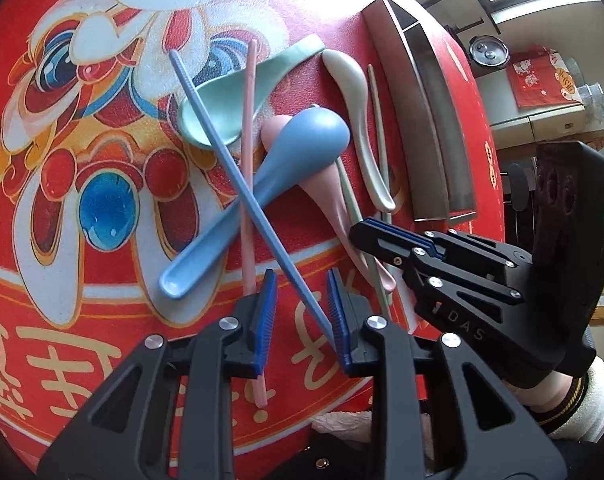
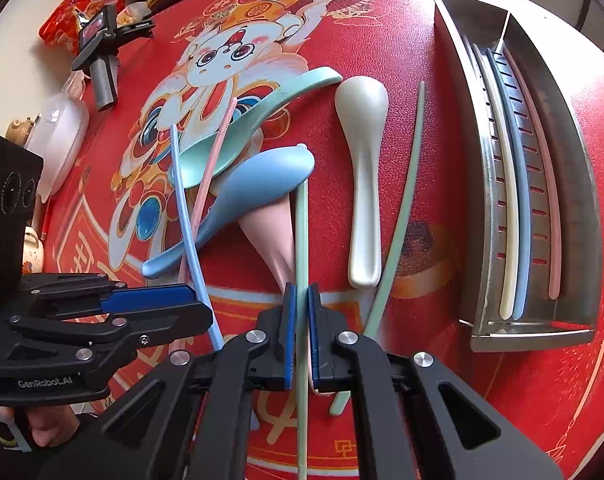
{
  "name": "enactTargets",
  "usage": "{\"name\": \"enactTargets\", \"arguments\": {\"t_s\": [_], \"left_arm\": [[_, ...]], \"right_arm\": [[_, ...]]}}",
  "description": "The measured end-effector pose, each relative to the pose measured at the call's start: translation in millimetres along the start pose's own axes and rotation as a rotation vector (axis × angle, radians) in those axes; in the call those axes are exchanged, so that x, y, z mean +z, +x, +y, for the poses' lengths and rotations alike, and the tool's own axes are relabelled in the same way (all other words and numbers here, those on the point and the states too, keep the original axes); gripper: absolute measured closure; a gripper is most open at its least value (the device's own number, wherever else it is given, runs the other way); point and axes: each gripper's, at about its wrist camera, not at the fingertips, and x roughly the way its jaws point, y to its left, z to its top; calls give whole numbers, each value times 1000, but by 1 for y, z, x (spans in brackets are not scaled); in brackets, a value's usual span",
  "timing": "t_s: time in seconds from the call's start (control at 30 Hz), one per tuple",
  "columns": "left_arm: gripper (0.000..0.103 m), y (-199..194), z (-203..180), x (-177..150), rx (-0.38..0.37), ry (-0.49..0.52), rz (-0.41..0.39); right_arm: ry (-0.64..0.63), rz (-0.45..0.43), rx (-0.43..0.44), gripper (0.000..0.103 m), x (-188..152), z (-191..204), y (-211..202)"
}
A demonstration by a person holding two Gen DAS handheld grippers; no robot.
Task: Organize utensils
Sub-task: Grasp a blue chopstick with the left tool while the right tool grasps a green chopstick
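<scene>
1. The right claw [image 2: 301,308] is clamped on a pale green plastic chopstick [image 2: 301,216], pads pressed to both its sides, near the bench's front edge.
2. The left claw [image 1: 302,312] stands partly apart; a long blue plastic chopstick [image 1: 238,176] runs between its pads and touches the right-hand one, and whether it is gripped I cannot tell.
3. A pink plastic chopstick [image 1: 248,152] passes under the left-hand pad.
4. Loose chopsticks counted: four, namely blue, pink and two pale green, the second [image 2: 402,216] curving beside the cream spoon.
5. Spoons counted: four, namely a blue plastic spoon [image 1: 262,184], a mint green spoon [image 1: 222,108], a pink spoon [image 2: 274,236] and a cream white spoon [image 2: 362,184].
6. The blue spoon lies over the pink spoon, and the blue and pink chopsticks cross over the blue and mint spoons.
7. A stainless steel slotted tray [image 2: 574,240] at the right holds three chopsticks: cream, blue, pink.
8. All lie on a red printed bench cover [image 2: 442,380]; bottles and a snack bag sit at the far left.
</scene>
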Motion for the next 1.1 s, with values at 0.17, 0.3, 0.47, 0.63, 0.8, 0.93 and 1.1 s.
{"name": "enactTargets", "arguments": {"t_s": [0.17, 0.3, 0.47, 0.63, 0.8, 0.93, 1.1], "left_arm": [[75, 7, 3, 8, 37, -9, 7], [76, 9, -2, 17, 72, 6, -11], [83, 14, -17, 20, 162, 110, -42], [92, 12, -13, 17, 191, 117, -56], [92, 9, -4, 16, 177, 99, -56], [91, 7, 2, 15, 153, 86, -59], [91, -2, 19, 7, 129, 81, -67]], "right_arm": [[-3, 1, 1, 97, 0, 0, 0], [-4, 2, 1, 97, 0, 1, 0], [-10, 2, -3, 97, -1, 1, 0], [-16, 5, -2, 97, -1, 1, 0], [-16, 9, -15, 95, -1, 2, 3], [-15, 8, -18, 95, 0, 3, 4], [-2, 2, -8, 95, -1, 1, 4]]}}
